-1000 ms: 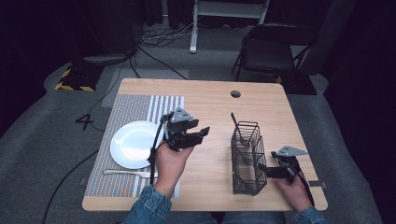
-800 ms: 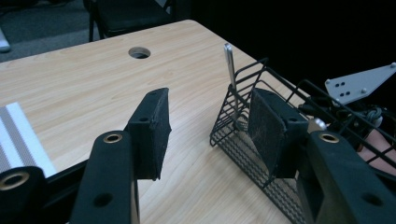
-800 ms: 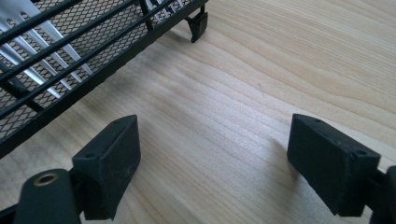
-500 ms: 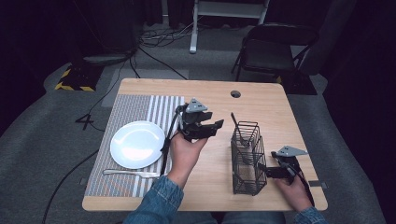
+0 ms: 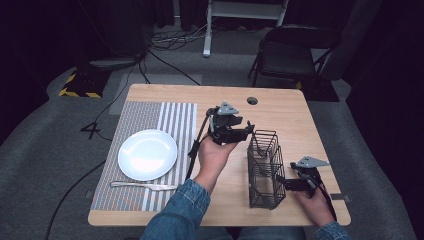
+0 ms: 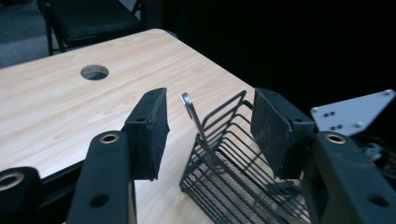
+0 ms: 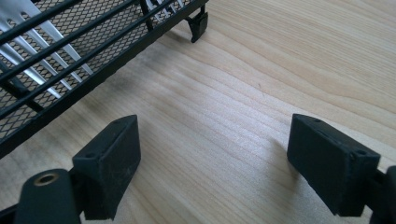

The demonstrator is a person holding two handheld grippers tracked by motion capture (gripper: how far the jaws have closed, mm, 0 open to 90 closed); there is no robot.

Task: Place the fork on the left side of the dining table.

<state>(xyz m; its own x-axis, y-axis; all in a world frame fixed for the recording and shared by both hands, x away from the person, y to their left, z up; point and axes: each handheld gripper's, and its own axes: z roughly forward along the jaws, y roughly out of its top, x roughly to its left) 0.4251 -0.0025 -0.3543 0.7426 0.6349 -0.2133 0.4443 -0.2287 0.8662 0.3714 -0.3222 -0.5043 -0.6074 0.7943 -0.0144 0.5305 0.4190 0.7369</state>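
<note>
A black wire basket [image 5: 263,167] stands on the wooden table [image 5: 300,125], right of centre. In the left gripper view a silver utensil handle [image 6: 194,116] leans upright in the basket [image 6: 233,177]. My left gripper [image 5: 248,130] hovers at the basket's far left corner. It is open [image 6: 210,119], and the handle shows in the gap between its jaws, untouched. My right gripper [image 5: 280,182] rests low by the basket's right side. It is open [image 7: 219,158] over bare wood, with the basket's mesh [image 7: 70,70] and silver fork tines [image 7: 37,46] just ahead.
A white plate [image 5: 147,154] lies on a striped placemat [image 5: 150,117] at the left, with a silver utensil [image 5: 142,186] below it. A cable hole [image 5: 252,100] sits near the table's far edge. A folding chair [image 5: 292,55] stands beyond the table.
My left gripper has travelled right, from beside the placemat to the basket's far left corner. The right gripper, basket, plate and utensil on the mat have stayed put.
</note>
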